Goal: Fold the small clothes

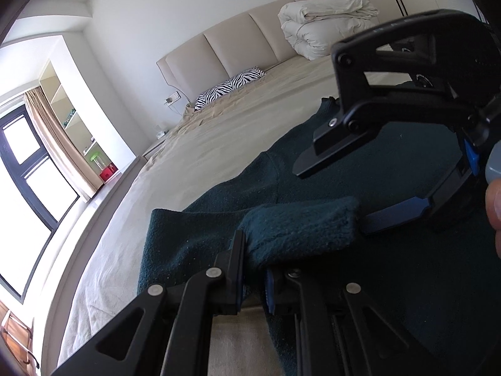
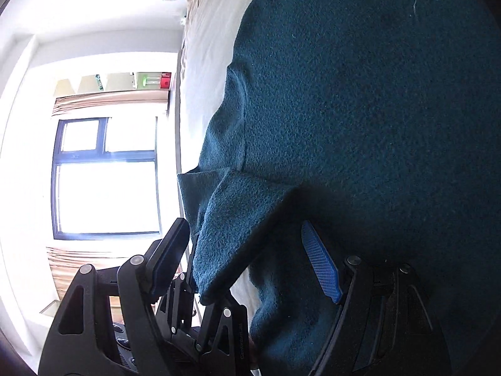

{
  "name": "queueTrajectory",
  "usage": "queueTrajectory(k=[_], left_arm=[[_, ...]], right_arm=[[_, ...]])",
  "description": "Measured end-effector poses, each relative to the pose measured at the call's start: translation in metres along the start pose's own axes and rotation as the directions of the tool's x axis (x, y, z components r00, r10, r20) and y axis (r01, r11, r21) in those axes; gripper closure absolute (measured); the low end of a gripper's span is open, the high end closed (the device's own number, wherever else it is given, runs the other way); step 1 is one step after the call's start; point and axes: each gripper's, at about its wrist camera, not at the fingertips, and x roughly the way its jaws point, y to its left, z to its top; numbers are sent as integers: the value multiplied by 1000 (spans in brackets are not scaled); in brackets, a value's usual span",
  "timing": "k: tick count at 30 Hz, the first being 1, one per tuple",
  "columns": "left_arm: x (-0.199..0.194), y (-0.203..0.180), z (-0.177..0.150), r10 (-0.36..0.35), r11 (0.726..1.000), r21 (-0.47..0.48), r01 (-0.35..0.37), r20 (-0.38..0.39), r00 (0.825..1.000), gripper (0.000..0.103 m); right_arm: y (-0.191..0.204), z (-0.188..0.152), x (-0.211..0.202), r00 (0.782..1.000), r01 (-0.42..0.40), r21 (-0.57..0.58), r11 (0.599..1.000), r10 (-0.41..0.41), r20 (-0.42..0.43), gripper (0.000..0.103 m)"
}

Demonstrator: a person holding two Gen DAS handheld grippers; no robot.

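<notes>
The sweater [image 1: 360, 250], dark teal, lies spread on the bed [image 1: 188, 163]. The left gripper [image 1: 254, 285] has its fingers closed on a folded sleeve end, while the right gripper [image 2: 247, 269] hovers over the sweater with fingers wide apart, gripping nothing.

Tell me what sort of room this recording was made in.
A bedroom, most likely: a wide bed with a padded headboard, a folded duvet and a zebra-print pillow. A dark teal sweater lies spread on the bed.
</notes>
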Motion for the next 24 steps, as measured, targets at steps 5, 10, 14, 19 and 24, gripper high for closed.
queueTrajectory(k=[5, 10, 14, 19, 24], left_arm=[[-1, 5, 2, -1, 999, -33, 2, 2, 1000, 89], [-2, 8, 1, -25, 998, -60, 24, -9, 1000, 80], [-10, 23, 4, -65, 987, -145, 64, -1, 998, 66], [-27, 60, 12, -160, 934, -314, 169, 53, 986, 48], [-11, 109, 13, -295, 818, -502, 281, 54, 954, 60]], right_arm=[[7, 3, 17, 998, 60, -57, 997, -61, -12, 70], [20, -5, 29, 976, 219, -194, 956, -213, 50, 88], [39, -7, 20, 952, 299, -268, 916, -265, 155, 96], [59, 7, -7, 919, 361, -305, 881, -282, 273, 97], [62, 39, -52, 852, 491, -310, 814, -376, 363, 97]])
